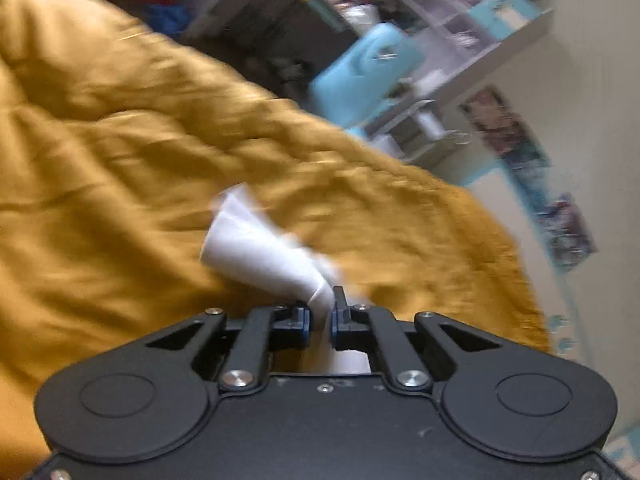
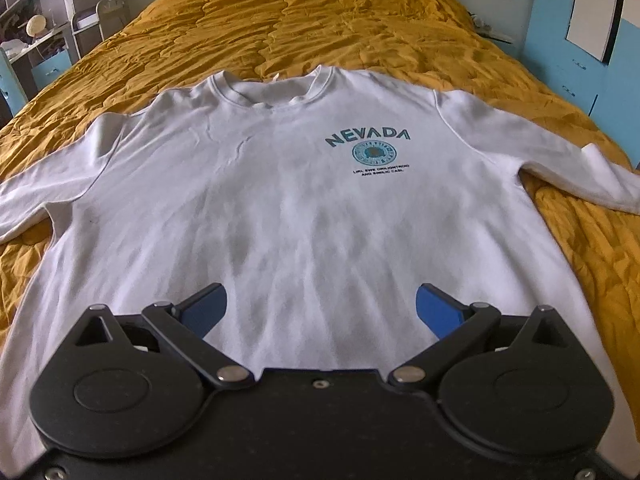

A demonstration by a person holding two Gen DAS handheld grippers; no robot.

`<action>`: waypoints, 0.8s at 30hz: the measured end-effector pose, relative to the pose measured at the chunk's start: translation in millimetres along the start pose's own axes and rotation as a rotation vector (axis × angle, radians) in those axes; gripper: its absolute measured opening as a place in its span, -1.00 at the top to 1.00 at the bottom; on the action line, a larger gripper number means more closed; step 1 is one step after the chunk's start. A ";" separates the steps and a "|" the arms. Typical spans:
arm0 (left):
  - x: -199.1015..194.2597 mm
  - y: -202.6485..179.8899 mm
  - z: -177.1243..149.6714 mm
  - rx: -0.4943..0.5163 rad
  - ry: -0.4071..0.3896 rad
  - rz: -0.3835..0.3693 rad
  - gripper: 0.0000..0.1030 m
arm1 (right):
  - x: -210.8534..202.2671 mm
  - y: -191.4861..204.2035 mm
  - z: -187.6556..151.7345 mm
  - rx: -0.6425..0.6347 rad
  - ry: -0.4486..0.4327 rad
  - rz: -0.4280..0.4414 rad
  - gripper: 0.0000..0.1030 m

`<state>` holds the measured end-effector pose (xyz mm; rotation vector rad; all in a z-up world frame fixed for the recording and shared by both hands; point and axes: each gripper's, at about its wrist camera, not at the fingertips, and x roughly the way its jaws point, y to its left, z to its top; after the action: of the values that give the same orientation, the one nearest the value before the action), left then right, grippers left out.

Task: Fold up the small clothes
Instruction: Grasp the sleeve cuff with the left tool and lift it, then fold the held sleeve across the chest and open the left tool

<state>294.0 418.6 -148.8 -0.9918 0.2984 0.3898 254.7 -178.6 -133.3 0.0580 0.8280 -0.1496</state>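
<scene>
A white long-sleeved sweatshirt (image 2: 280, 184) printed with NEVADA lies flat, front up, on a mustard yellow bedspread (image 2: 340, 20), both sleeves spread outward. My right gripper (image 2: 320, 308) hovers over its lower hem, open, blue pads wide apart with only the cloth beneath them. In the left wrist view, my left gripper (image 1: 320, 320) is shut on a white sleeve (image 1: 260, 248), which sticks out ahead of the jaws as a rolled tube above the bedspread (image 1: 120, 160). That view is tilted and blurred.
Shelves and a desk with a light blue chair (image 1: 360, 76) stand beyond the bed's edge, with posters on the wall (image 1: 508, 136). A blue cabinet (image 2: 580, 40) is at the right of the bed and shelving (image 2: 36, 20) at the left.
</scene>
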 end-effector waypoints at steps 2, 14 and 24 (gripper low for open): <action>-7.2 -41.9 -7.5 0.033 0.021 -0.118 0.89 | -2.7 -5.2 0.0 0.002 -0.010 0.008 -0.99; -36.2 -328.1 -239.9 0.210 0.569 -0.764 0.17 | -25.2 -65.5 -2.9 0.073 -0.057 -0.003 -0.99; -13.6 -257.0 -257.9 0.479 0.539 -0.492 -0.07 | 0.1 -124.0 20.6 0.221 -0.080 0.162 -0.76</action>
<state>379.9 70.5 -83.7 -0.6479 0.5848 -0.3964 250.5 -303.3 -118.6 0.3243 0.7211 -0.0892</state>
